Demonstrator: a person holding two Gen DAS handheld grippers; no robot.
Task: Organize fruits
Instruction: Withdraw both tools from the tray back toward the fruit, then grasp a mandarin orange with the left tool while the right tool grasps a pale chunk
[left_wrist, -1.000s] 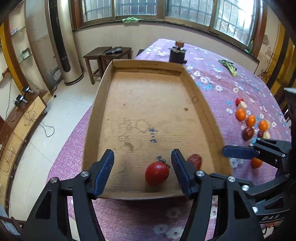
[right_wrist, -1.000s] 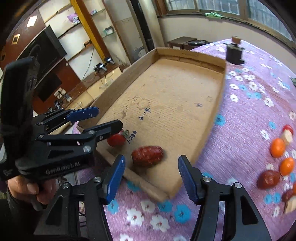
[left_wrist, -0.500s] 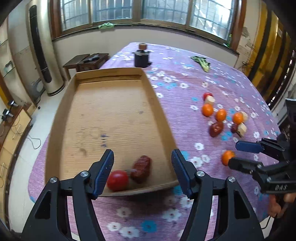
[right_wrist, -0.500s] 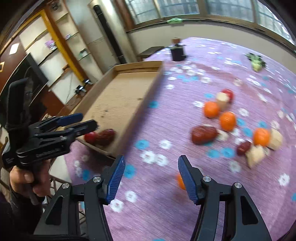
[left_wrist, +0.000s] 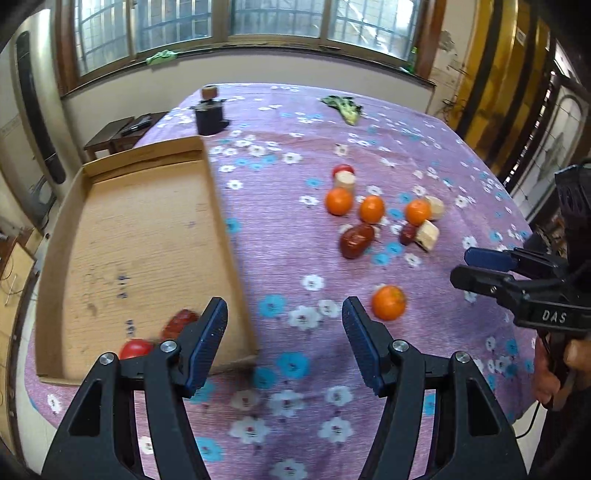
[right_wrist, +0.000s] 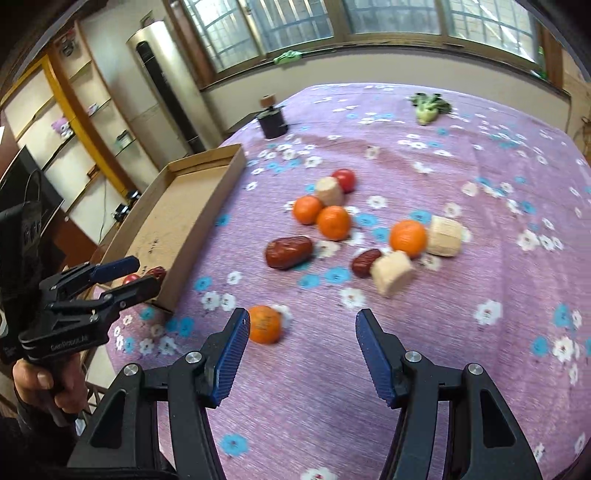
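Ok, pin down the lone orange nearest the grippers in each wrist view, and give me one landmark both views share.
Left wrist view: the lone orange lies on the cloth, lower right of centre, just right of the right fingertip.
Right wrist view: it lies lower left of centre, beside the left fingertip.
Shared landmark: the cardboard tray, left of the orange in both.

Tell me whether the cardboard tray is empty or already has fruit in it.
Not empty. The cardboard tray holds a red tomato and a dark red date at its near end; the rest is bare.

Purple tablecloth (left_wrist: 406, 147), white-blue flowers; brown cardboard tray (left_wrist: 147, 229); orange tangerines (right_wrist: 334, 222); dark-red dates (right_wrist: 289, 252); blue-padded tongs (right_wrist: 299, 347).
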